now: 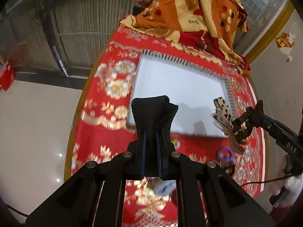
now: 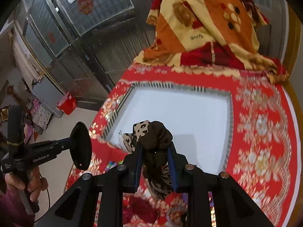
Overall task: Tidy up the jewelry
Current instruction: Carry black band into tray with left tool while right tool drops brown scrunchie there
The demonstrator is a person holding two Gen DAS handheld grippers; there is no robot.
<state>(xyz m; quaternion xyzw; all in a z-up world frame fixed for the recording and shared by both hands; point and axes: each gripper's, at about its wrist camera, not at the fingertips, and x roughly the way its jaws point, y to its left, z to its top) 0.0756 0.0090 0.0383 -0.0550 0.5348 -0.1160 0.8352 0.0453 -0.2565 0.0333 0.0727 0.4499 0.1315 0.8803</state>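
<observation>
My left gripper (image 1: 151, 132) is shut on a black cloth hair band (image 1: 153, 111) and holds it above the near edge of a white tray with a striped rim (image 1: 181, 61). My right gripper (image 2: 155, 151) is shut on a brown scrunchie with a leopard-print bow (image 2: 157, 136), held over the tray's near left part (image 2: 121, 102). In the left wrist view the scrunchie (image 1: 240, 123) hangs at the tray's right edge. A purple beaded bracelet (image 1: 225, 153) lies on the red cloth below it.
The round table wears a red and gold flowered cloth (image 1: 106, 98). A large orange and cream blanket-covered bundle (image 1: 191, 13) stands at the table's far side. More small items lie blurred on the cloth near me (image 2: 138, 210). The floor lies to the left.
</observation>
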